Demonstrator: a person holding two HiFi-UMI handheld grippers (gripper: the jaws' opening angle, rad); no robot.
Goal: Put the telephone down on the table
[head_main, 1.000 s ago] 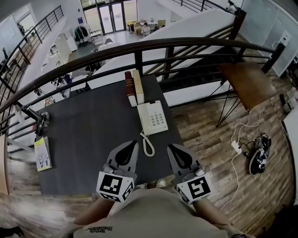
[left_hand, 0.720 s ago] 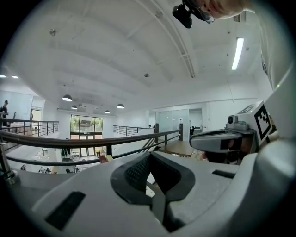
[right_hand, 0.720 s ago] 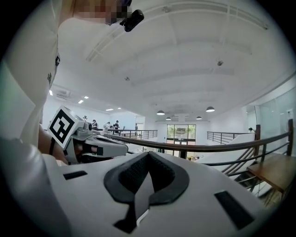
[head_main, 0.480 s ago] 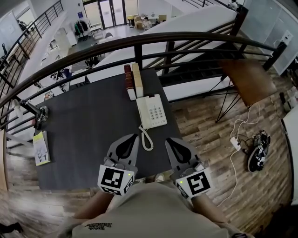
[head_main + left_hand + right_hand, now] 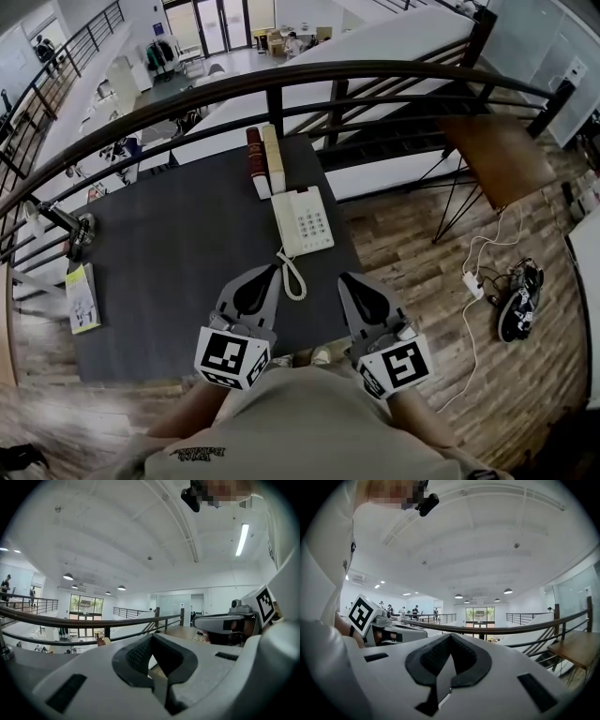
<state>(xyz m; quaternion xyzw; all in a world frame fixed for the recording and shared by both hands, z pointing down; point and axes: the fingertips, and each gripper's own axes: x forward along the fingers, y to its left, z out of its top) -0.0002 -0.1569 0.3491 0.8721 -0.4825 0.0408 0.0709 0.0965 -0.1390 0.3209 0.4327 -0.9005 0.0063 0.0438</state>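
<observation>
The white telephone [image 5: 302, 221] lies flat on the dark table [image 5: 169, 253] near its right edge, handset on the cradle. Its coiled cord [image 5: 292, 277] trails toward me. My left gripper [image 5: 272, 270] hovers over the table's near edge, its tip just left of the cord, jaws shut and empty. My right gripper [image 5: 343, 278] hangs level to the right of the cord, at the table's near right corner, also shut on nothing. The left gripper [image 5: 152, 637] and right gripper [image 5: 450, 635] views look out over the railing, and the telephone is hidden in both.
Two books [image 5: 264, 159] lie behind the telephone at the table's far edge. A yellow-green booklet [image 5: 82, 298] lies at the left edge. A dark railing [image 5: 281, 86] curves behind the table. On the wooden floor at the right are a power strip [image 5: 472, 287] with cables and shoes [image 5: 520, 300].
The head view has shifted slightly, so the telephone and books sit a little higher in the frame. Both grippers stay where they were, shut.
</observation>
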